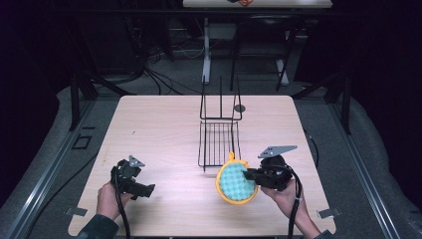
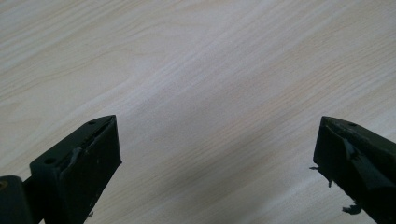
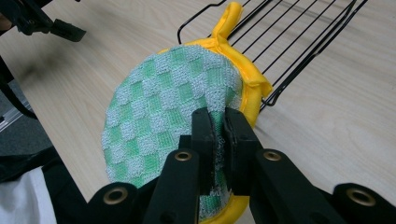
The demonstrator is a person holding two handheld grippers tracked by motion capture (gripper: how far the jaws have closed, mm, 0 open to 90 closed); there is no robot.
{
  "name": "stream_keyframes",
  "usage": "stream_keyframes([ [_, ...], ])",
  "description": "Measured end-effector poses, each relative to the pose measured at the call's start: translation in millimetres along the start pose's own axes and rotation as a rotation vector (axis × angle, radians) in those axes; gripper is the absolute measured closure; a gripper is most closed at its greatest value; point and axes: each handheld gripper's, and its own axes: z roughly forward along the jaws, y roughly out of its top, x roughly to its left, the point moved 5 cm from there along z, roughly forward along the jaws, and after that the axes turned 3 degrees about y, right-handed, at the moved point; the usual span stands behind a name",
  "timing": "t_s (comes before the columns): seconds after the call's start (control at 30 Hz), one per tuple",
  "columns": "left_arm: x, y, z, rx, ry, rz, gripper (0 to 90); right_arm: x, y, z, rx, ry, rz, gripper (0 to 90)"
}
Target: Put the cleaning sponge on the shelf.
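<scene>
The right claw [image 3: 218, 140] pinches the potholder [image 3: 168, 121] by its rim, holding it tilted just off the desk [image 1: 159, 129] beside the rack [image 1: 219, 142], probably to hang it. The left claw [image 2: 217, 154] rests spread, holding nothing.

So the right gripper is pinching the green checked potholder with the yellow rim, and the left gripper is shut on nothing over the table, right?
Not quite. The left gripper is open, jaws wide apart over bare table, as the left gripper view shows. The right gripper does pinch the potholder.
</scene>
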Motion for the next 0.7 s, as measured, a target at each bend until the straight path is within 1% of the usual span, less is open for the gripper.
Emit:
stream_keyframes([
  [0.03, -0.3, -0.1, 0.2, 0.005, 0.0, 0.003, 0.8, 0.3, 1.7, -0.5, -0.002, -0.003, 0.006, 84.3],
  [0.07, -0.4, 0.0, 0.7, 0.005, 0.0, 0.005, 0.8, -0.3, 3.8, -0.6, -0.014, -0.003, -0.003, 84.3],
  [0.1, -0.7, 0.0, 1.0, 0.006, -0.001, 0.003, 0.8, -0.8, 5.5, -1.6, -0.012, -0.007, -0.004, 84.3],
  [0.13, -0.8, 0.3, 1.7, 0.004, -0.001, 0.003, 0.9, -2.4, 10.3, -2.8, -0.024, -0.013, 0.0, 84.3],
  [0.17, -0.9, 0.3, 2.2, 0.004, -0.001, 0.003, 0.9, -2.4, 10.3, -2.8, -0.024, -0.013, 0.0, 84.3],
  [0.27, -1.4, 0.0, 2.0, 0.005, -0.001, 0.005, 0.8, -5.3, 19.0, -2.5, -0.037, -0.018, 0.01, 84.3],
  [0.4, 0.5, 0.0, 1.4, 0.001, 0.003, -0.001, 0.8, -6.8, 30.3, 6.3, -0.038, -0.026, -0.009, 84.3],
  [0.47, 0.8, -0.3, 1.5, 0.002, 0.001, -0.003, 0.8, -7.3, 32.0, 8.0, -0.04, -0.028, -0.012, 84.3],
  [0.63, 0.9, -0.2, 0.6, 0.002, 0.0, -0.001, 1.0, -11.5, 38.8, 13.7, -0.035, -0.034, -0.009, 84.3],
  [0.67, 1.2, -0.1, 0.8, -0.002, 0.002, -0.004, 1.0, -12.8, 43.2, 15.3, -0.045, -0.035, -0.003, 84.4],
  [0.7, 1.4, 0.0, 0.6, -0.001, 0.003, -0.004, 1.0, -12.8, 43.2, 15.3, -0.045, -0.035, -0.003, 84.4],
])
